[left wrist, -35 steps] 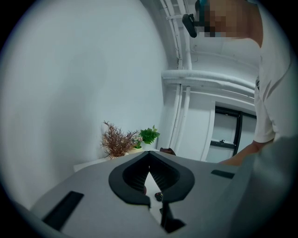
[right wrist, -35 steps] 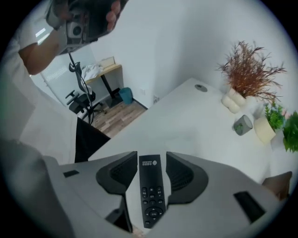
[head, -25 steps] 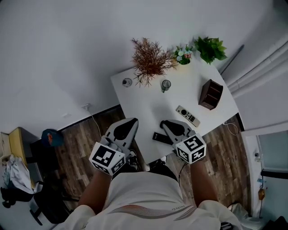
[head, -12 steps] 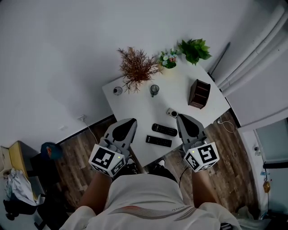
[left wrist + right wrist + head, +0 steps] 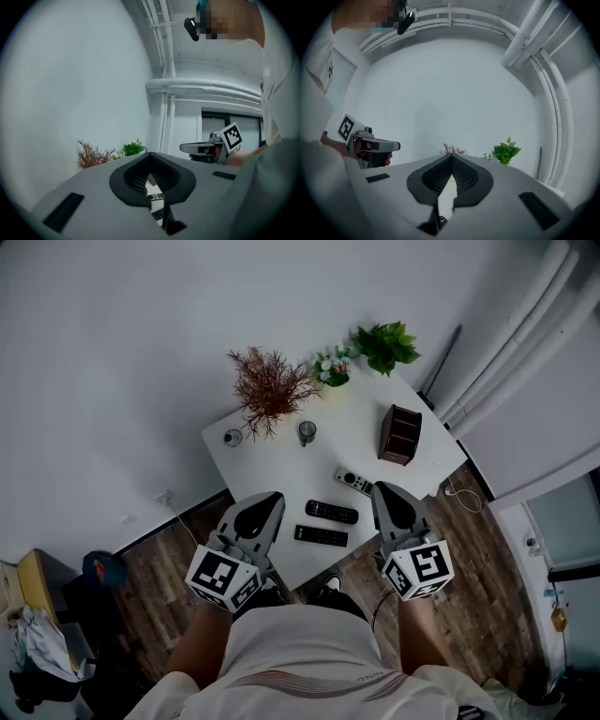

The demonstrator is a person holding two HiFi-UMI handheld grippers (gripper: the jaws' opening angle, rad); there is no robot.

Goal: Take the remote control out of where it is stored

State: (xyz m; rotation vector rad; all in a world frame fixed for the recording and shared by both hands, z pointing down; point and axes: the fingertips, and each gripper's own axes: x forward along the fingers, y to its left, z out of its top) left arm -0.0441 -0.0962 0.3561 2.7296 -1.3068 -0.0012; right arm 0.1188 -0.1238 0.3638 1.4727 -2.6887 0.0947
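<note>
Three remotes lie on the white table (image 5: 272, 460): a white remote (image 5: 354, 481) and two black remotes (image 5: 332, 512) (image 5: 321, 536) nearer the front edge. A dark brown storage box (image 5: 399, 435) stands at the right, apart from them. My right gripper (image 5: 382, 487) hangs shut and empty over the table's front right corner, just right of the white remote. My left gripper (image 5: 273, 496) is shut and empty over the front left edge. Through the left gripper (image 5: 151, 161) jaw gap I glimpse the white remote (image 5: 156, 196). The right gripper (image 5: 451, 159) view looks mostly at the wall.
A dry brown plant (image 5: 267, 385), a small flower pot (image 5: 330, 369) and a green plant (image 5: 384, 341) line the table's far edge. Two small cups (image 5: 307, 432) (image 5: 232, 438) stand near them. The wall is behind the table; wooden floor (image 5: 469, 549) lies around it, with a cable (image 5: 457, 489) at the right.
My right gripper has swung right, from over the front black remote to the table's right corner, uncovering the second black remote. The left gripper has hardly moved. The head view has shifted.
</note>
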